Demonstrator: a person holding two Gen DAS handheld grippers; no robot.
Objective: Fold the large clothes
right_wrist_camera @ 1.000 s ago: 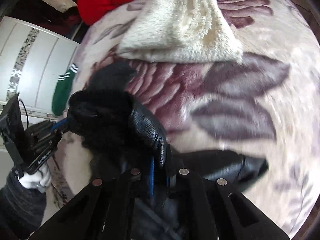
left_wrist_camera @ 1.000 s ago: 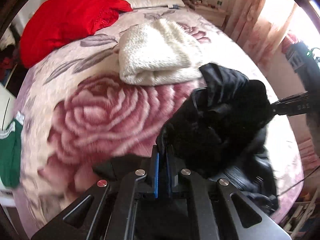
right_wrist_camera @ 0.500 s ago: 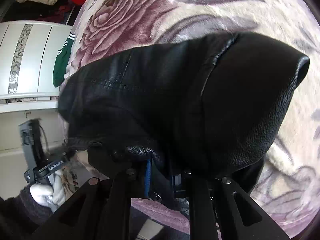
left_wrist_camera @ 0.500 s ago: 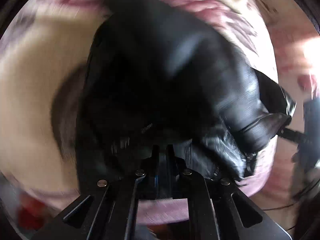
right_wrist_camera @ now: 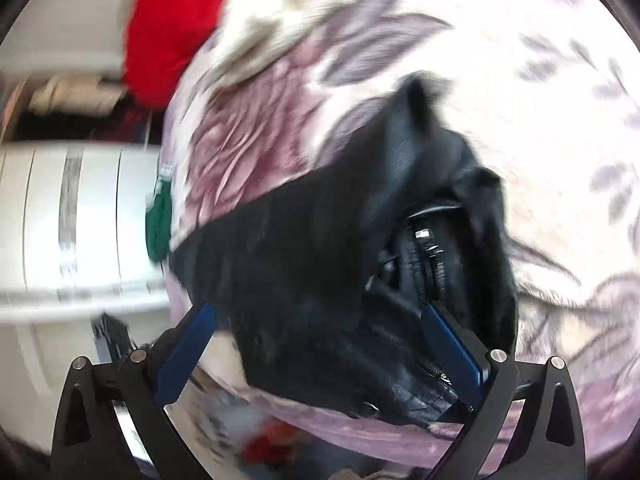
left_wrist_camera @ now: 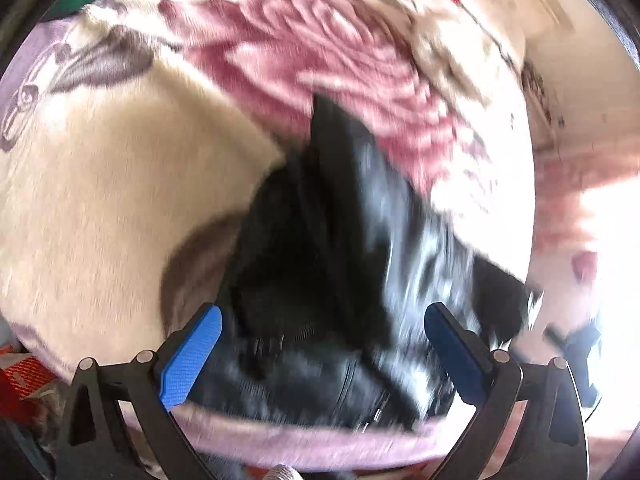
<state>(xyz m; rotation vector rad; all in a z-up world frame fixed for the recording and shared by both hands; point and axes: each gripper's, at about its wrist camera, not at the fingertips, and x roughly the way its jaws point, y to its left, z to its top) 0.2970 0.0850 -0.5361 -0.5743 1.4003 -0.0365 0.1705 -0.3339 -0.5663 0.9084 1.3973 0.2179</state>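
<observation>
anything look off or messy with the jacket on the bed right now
Yes. The black jacket lies bunched near the bed edge, not flat: one corner pokes up and its zipper shows in a crumpled fold. Both tools, left and right, are open.

- The jacket (left_wrist_camera: 332, 264) lies on the bed (left_wrist_camera: 100, 200), straight ahead of the left gripper (left_wrist_camera: 320, 344).
- It also lies ahead of the right gripper (right_wrist_camera: 320, 344).
- A cabinet (right_wrist_camera: 80, 220) stands left of the right gripper.
</observation>
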